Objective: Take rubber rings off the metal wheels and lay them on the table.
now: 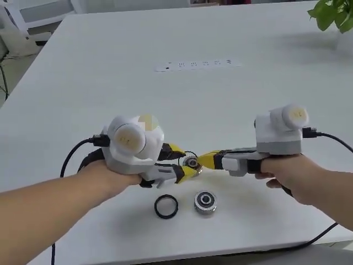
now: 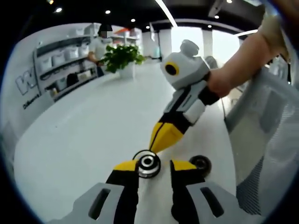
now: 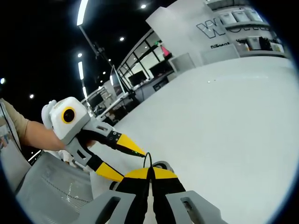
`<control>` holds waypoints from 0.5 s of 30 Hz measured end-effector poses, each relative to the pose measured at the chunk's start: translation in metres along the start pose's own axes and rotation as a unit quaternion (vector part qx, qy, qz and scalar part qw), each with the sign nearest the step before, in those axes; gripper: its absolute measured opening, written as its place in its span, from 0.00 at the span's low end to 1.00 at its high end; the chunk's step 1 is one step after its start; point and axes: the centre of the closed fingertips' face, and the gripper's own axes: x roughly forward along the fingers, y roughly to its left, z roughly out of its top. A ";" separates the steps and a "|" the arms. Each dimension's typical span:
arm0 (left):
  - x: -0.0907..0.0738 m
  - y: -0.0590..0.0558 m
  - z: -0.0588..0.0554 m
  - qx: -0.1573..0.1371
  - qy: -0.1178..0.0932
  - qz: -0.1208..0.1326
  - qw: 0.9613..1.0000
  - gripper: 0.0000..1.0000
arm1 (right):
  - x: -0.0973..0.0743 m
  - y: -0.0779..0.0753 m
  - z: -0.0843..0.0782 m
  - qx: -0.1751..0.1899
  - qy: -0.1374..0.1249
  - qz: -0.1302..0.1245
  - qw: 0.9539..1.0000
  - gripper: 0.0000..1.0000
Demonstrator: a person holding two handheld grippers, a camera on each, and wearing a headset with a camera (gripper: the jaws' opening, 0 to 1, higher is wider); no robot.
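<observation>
The metal wheel [image 1: 191, 163] [image 2: 147, 163] [image 3: 162, 165] is a small silvery disc with a round hub, and it sits right between the yellow tips of my left gripper [image 1: 185, 161] [image 2: 154, 165] [image 3: 131, 164]. Those jaws stand apart on either side of it. One tip touches its rim, while my left gripper view shows a slight gap at the other, so I cannot tell whether I am really clamping it.

From the far side my right gripper [image 1: 201, 162] [image 2: 156, 147] [image 3: 150, 171] meets the same wheel tip-first. Its two jaws are pressed flat together, and a thin black strand of the rubber ring [image 3: 147, 157] arches up from between them, pinched there.

Below both sets of jaws, nearer my body, a loose ring [image 1: 156, 206] lies flat: a plain black hoop, matte and thin. Just beside it, under my right jaws, lies a second wheel [image 1: 205, 201], shiny with a dark centre. In the left gripper view a dark round piece [image 2: 201, 162] lies just past one of my left jaws; it is too small to tell which of the two it is.

Everything rests on a smooth white table [image 1: 110, 83]. Far beyond my jaws a pale socket strip [image 1: 198, 64] is set into its top, and green plant leaves [image 1: 333, 14] hang over one far corner.
</observation>
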 end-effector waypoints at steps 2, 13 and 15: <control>-0.003 -0.001 0.002 0.000 -0.003 0.000 1.000 0.28 | -0.001 0.002 0.002 -0.001 -0.001 0.002 1.000 0.00; -0.024 -0.004 0.011 -0.005 -0.030 0.001 1.000 0.36 | -0.003 0.015 0.007 -0.006 -0.004 0.014 1.000 0.00; -0.028 -0.005 0.012 -0.006 -0.033 0.001 0.999 0.38 | -0.004 0.017 0.008 -0.006 -0.005 0.016 1.000 0.00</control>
